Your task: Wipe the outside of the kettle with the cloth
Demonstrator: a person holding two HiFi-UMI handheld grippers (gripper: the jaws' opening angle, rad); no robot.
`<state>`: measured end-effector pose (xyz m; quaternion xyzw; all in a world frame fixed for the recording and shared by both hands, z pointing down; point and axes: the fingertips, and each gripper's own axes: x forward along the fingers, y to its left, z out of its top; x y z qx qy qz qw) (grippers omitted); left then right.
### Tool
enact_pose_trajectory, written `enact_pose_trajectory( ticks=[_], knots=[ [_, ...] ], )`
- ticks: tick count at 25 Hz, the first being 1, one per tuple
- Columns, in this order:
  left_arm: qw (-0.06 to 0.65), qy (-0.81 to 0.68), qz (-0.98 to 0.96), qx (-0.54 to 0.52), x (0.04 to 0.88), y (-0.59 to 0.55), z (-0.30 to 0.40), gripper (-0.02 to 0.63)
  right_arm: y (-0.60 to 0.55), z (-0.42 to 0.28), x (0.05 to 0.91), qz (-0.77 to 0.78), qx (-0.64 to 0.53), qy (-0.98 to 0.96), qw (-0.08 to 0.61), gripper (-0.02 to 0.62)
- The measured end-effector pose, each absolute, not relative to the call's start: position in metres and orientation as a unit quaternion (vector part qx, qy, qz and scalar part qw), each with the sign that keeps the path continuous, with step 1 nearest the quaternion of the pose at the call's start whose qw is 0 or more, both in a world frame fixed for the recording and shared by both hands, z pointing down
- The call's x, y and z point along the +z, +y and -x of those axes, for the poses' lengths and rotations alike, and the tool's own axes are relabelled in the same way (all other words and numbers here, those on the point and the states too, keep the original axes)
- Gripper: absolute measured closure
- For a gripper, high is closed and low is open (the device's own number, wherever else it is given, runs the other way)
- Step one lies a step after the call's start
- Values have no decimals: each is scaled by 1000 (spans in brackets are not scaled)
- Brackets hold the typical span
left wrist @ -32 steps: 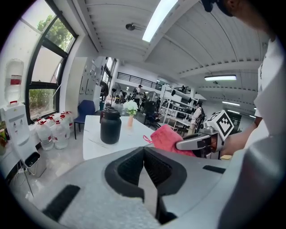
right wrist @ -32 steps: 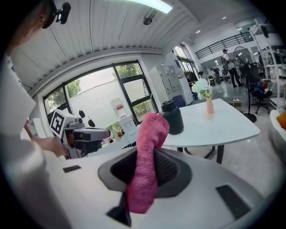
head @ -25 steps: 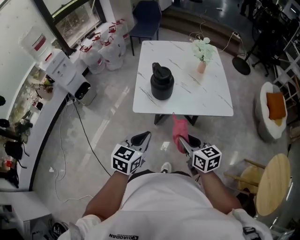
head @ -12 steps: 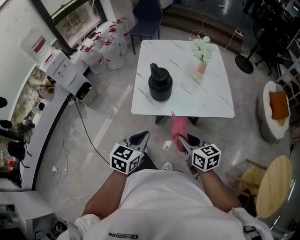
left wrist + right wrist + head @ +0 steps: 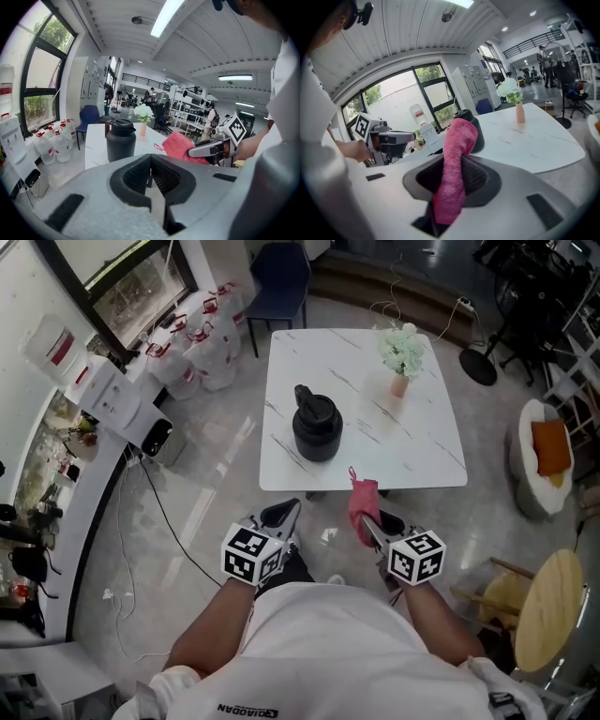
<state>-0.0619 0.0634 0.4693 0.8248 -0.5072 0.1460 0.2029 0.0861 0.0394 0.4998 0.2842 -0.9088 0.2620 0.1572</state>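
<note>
The right claw (image 5: 372, 523) is clamped tight on a pink terry cloth (image 5: 363, 502), which stands up out of its jaws. Beside it, the left claw (image 5: 281, 516) is pressed fully together with nothing in it. Both hang just short of the white marble-patterned square surface (image 5: 422, 446). A squat black lidded kettle (image 5: 317, 424) sits on the surface's near-left part, well apart from the cloth.

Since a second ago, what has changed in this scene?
The person has stepped closer to the white table: its near edge and the black kettle now sit lower in the head view. Nothing was picked up or let go. The right hand-held gripper still pinches the pink cloth, the left hand-held gripper is still shut and empty, and the kettle and flower vase remain on the table.
</note>
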Motion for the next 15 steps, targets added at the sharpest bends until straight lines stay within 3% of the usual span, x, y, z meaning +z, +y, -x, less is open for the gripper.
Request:
enact_pose_trajectory(
  ticks=[15],
  knots=[
    [173, -470, -853, 142, 448, -59, 148, 604, -80, -21, 454, -356, 229, -897, 125, 495]
  ],
)
